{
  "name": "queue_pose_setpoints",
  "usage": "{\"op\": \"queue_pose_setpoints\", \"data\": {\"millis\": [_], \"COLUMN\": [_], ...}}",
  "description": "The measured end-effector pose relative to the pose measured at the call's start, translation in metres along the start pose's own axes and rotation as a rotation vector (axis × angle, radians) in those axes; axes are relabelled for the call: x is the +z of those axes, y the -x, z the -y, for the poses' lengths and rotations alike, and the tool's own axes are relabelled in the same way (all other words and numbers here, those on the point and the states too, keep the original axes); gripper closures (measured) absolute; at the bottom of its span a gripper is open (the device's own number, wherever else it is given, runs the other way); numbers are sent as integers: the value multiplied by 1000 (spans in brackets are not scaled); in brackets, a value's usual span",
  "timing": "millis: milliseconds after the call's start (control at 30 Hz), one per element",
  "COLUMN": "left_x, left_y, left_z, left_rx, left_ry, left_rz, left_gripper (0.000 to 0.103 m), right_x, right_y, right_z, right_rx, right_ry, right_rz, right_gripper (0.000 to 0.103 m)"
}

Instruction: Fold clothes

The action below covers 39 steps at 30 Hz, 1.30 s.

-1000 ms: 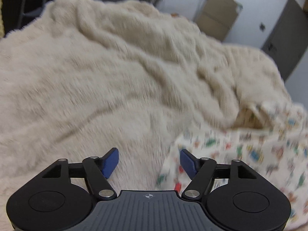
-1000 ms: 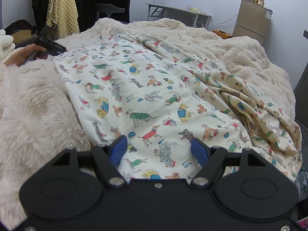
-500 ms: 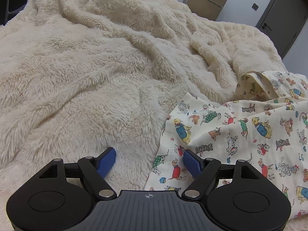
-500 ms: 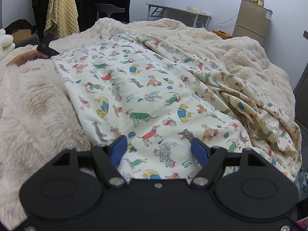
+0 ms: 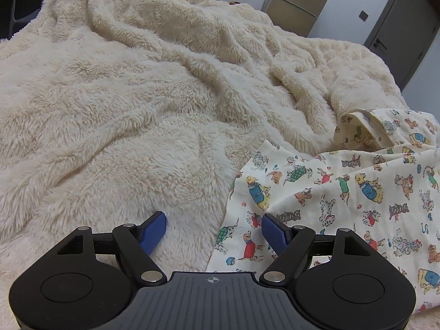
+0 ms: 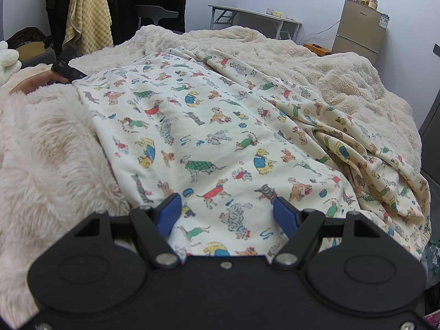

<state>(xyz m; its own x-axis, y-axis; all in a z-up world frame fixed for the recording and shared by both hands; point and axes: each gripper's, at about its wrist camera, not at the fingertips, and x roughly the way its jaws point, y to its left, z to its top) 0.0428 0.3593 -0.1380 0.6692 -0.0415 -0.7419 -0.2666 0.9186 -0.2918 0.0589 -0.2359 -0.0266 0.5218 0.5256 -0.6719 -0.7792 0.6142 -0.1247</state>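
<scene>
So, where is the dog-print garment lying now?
The dog-print garment lies spread on the fluffy cream blanket, filling the middle of the right wrist view; its edge shows at the left view's lower right.

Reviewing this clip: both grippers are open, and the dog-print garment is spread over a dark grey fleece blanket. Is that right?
Not quite. The fleece blanket is cream, not dark grey, as the right wrist view shows. The rest holds: the dog-print garment lies spread over it, and the left gripper and right gripper are both open.
</scene>
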Motion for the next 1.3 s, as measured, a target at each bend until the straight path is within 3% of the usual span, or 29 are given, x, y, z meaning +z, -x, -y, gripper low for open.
{"op": "queue_pose_setpoints", "data": {"millis": [1100,1200,1300], "left_x": [-11,-13,-19], "left_y": [10,25,51], "left_z": [-11,-12,-12], "left_rx": [22,88,212], "left_ry": [15,-28,-132], "left_rz": [30,47,61], "left_gripper": [30,30,29], "right_x": [0,0,-1], "right_y": [-1,0,0], "right_z": [-1,-1,-1], "right_rx": [-10,-13,-10], "right_ry": [0,1,-1], "right_rz": [1,2,3], "right_gripper": [28,28,28]}}
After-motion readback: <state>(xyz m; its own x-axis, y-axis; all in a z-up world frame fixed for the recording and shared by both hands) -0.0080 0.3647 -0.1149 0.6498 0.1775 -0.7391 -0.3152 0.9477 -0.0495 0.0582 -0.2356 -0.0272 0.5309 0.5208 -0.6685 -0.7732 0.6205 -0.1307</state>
